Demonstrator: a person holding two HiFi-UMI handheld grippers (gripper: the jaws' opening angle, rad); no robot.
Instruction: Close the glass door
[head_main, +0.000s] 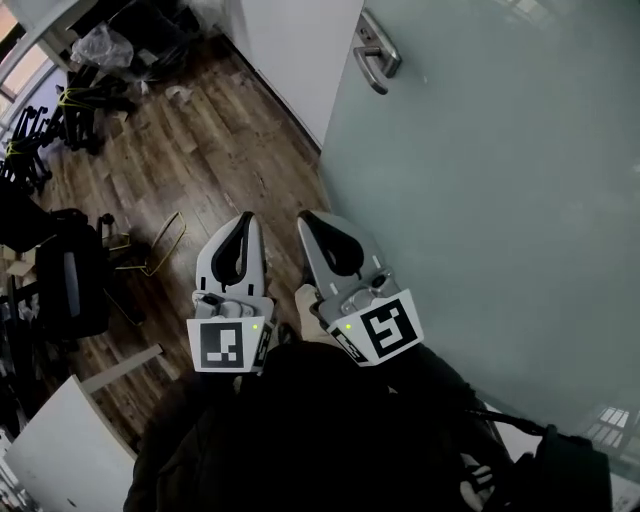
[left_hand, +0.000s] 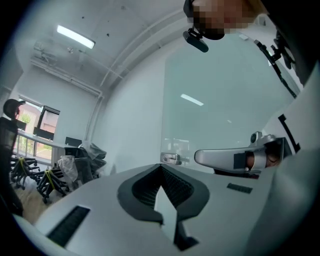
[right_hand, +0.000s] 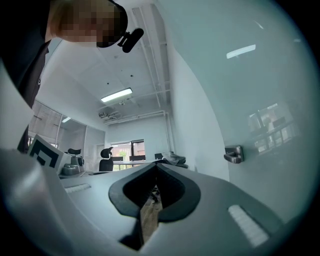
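The floor (head_main: 200, 150) is dark wood plank, littered with small scraps near the white wall (head_main: 290, 60). Black office chairs (head_main: 40, 130) crowd the left side of the room, and the corner of a white desk (head_main: 50, 440) shows at the lower left. A ceiling strip light (left_hand: 75, 36) is lit overhead.

The 1 container in sight is a clear plastic bag (head_main: 100, 45) at the far end of the floor (what it holds cannot be made out).

The frosted glass door (head_main: 500, 200) fills the right side of the head view, its metal handle (head_main: 377, 55) high on its near edge.

Both grippers point level, side by side, above the floor. The left gripper (head_main: 243, 222) has its jaws closed tip to tip with nothing between them. The right gripper (head_main: 308, 218) is likewise closed and empty. It lies just beside the door's lower left edge, the pane running along its right; whether it touches the glass cannot be told. The handle sits ahead of and to the right of both tools, well apart from them, with the left gripper the farther of the 2.
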